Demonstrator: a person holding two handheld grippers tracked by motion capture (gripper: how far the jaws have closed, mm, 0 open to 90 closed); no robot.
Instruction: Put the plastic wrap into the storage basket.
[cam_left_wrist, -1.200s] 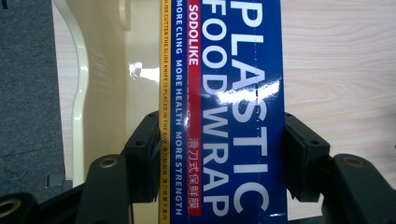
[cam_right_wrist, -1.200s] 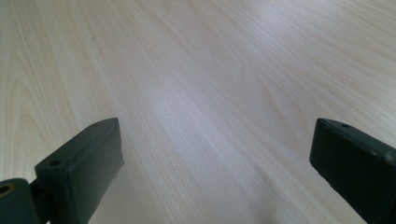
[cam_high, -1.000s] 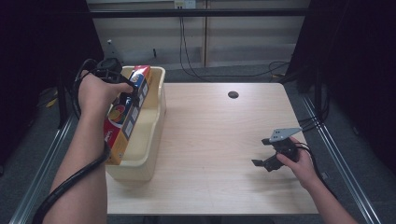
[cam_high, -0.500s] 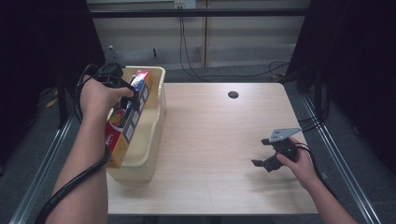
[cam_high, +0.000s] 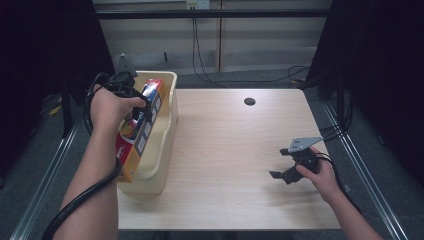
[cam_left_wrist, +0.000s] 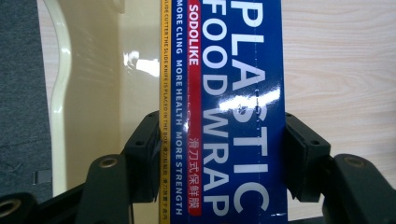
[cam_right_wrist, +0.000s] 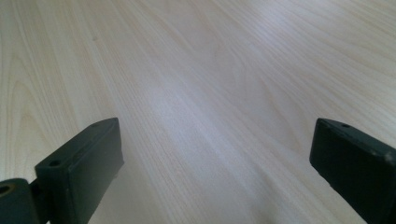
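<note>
high view, left side: I'm holding the left tool (cam_high: 136, 107) over the cream bin (cam_high: 169, 100) at the left edge of the table (cam_high: 235, 150), and it's clamping a long plastic wrap box (cam_high: 137, 135). The box is sitting tilted in the bin, far end up near the bin's far rim, near end poking past the near rim toward me.

high view, right side: my right tool (cam_high: 281, 172) is resting low over bare wood, well apart from the bin, carrying nothing.

high view, step: looks to me like the box is either going into the bin or being lifted out of it. I honestly can't tell which from this alone.

left gripper view, grip: the black jaws are pressing both long sides of the plastic wrap box (cam_left_wrist: 224, 107), so this tool is closed on it. I'm reading "PLASTIC WRAP" and "SODOLIKE" on the blue face.

left gripper view, surroundings: cream bin (cam_left_wrist: 93, 84) wall is showing to the left of the box, table (cam_left_wrist: 341, 70) wood to the right.

right gripper view, state: jaws are standing wide apart with nothing between them, just pale table (cam_right_wrist: 196, 93) grain.

next move, my guess: I'm thinking the box needs levelling so its near end is clearing the rim. Whichever way it's going, I'm wanting a steady squeeze since that glossy card could slip.

next move, right hand: probably just waiting.
</note>
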